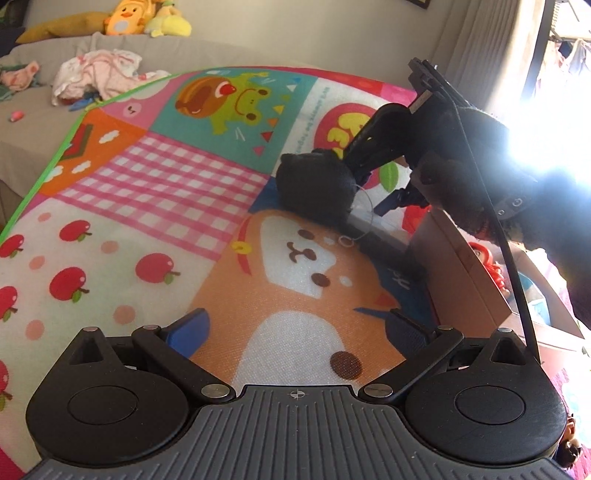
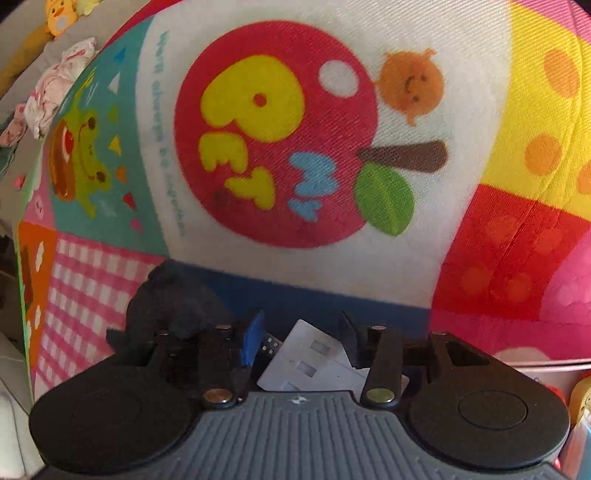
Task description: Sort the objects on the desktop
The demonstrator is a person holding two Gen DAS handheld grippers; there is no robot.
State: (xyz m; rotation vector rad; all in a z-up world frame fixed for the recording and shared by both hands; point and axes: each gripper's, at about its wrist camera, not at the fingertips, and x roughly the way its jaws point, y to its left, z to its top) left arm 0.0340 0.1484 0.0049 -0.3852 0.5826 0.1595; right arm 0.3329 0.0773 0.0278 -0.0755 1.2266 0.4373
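A black fuzzy pouch (image 1: 314,188) with a thin wire ring lies on the colourful cartoon mat (image 1: 166,192). Just right of it my right gripper (image 1: 395,201), held in a black-gloved hand (image 1: 476,147), points steeply down at the mat. In the right wrist view the right gripper (image 2: 301,341) has a flat white item with small grey squares (image 2: 314,358) between its pads. The pads touch its sides, and the black pouch (image 2: 173,299) sits just left of the blue pad. My left gripper (image 1: 299,328) hovers low over the mat, open and empty.
A cardboard box (image 1: 461,266) with red and blue things inside stands at the mat's right edge. Behind the mat are a grey couch with crumpled pink clothes (image 1: 96,74) and yellow plush toys (image 1: 125,18). Strong window glare fills the upper right.
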